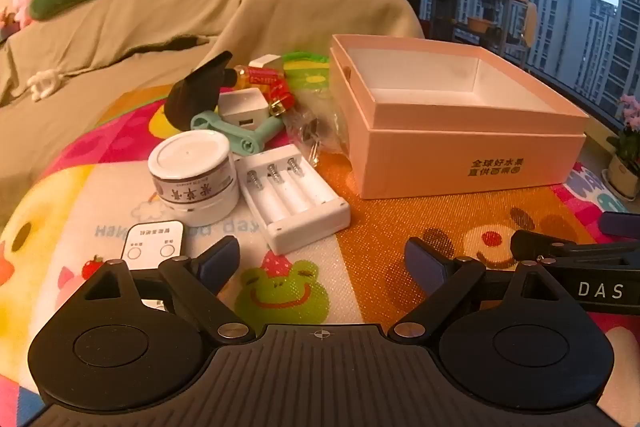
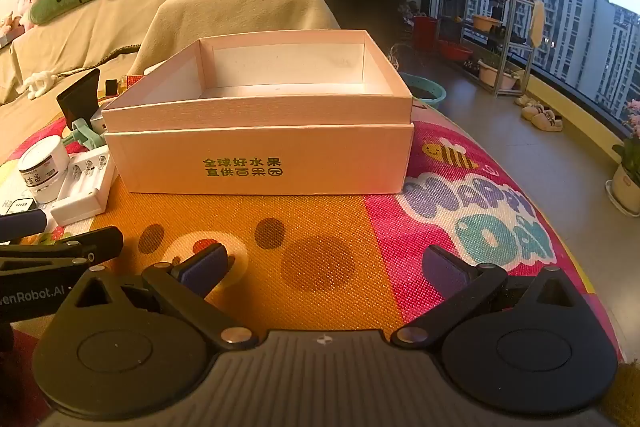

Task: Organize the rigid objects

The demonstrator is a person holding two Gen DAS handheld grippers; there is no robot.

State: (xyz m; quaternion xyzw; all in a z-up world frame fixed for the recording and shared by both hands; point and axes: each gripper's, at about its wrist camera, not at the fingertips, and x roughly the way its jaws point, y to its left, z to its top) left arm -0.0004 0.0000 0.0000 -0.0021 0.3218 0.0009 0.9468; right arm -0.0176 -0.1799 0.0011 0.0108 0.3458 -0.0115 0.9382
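An open, empty pink cardboard box (image 1: 460, 155) (image 2: 260, 163) stands on the colourful cartoon mat (image 1: 380, 227). Left of it lies a pile: a white battery charger (image 1: 294, 197) (image 2: 82, 187), a round white tin (image 1: 194, 175) (image 2: 42, 169), a white remote (image 1: 154, 241), a teal tool (image 1: 236, 129), a white adapter (image 1: 244, 109), a black wedge-shaped object (image 1: 196, 89) and a red-labelled bottle (image 1: 262, 75). My left gripper (image 1: 324, 261) is open and empty, just short of the charger. My right gripper (image 2: 326, 269) is open and empty, in front of the box.
A beige-covered sofa (image 1: 160, 19) with cushions runs behind the mat. A clear plastic bag (image 1: 316, 131) lies between the pile and the box. A shelf rack (image 2: 496, 39), a teal basin (image 2: 426, 91) and potted plants (image 2: 630, 167) stand on the floor by the window at right.
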